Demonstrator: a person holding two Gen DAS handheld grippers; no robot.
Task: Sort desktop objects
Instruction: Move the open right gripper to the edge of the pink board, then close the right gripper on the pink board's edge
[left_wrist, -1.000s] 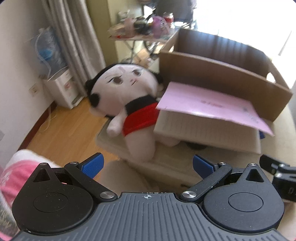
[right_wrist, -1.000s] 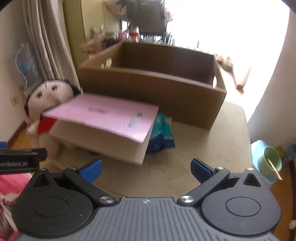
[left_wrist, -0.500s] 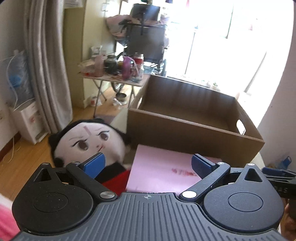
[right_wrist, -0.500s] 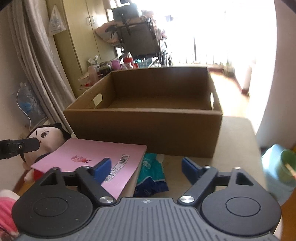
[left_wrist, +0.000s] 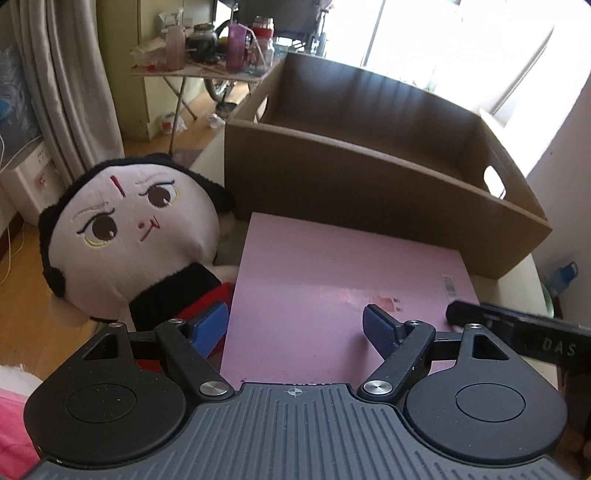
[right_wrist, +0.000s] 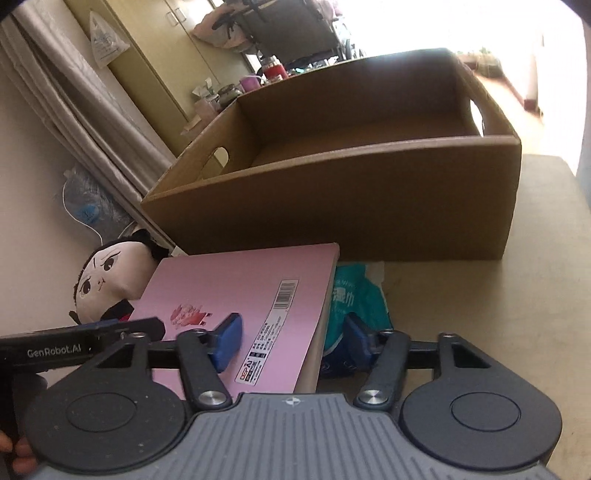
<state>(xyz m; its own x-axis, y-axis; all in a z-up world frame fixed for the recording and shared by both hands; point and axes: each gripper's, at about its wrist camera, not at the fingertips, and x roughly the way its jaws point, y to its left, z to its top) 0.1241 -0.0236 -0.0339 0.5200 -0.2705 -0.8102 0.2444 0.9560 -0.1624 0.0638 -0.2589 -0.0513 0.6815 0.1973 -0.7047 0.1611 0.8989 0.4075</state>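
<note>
Over the pink book (left_wrist: 343, 295), both claws are closing: left claw (left_wrist: 295, 328) straddles its left edge, right claw (right_wrist: 291, 339) its right edge, neither pressing yet.

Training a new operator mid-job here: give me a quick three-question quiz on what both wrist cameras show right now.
1. True or false: the cardboard box already holds the plush doll.
2. Which thing lies partly hidden under the right edge of the pink book? A) a teal tissue pack B) a mug C) a remote
3. Fill in: the right gripper straddles the book's ____ edge while its jaws are closing.

Key:
1. False; the doll lies outside, left of the book, and the visible box floor is bare.
2. A.
3. Right; one finger is over the cover, the other beside the tissue pack.
</note>
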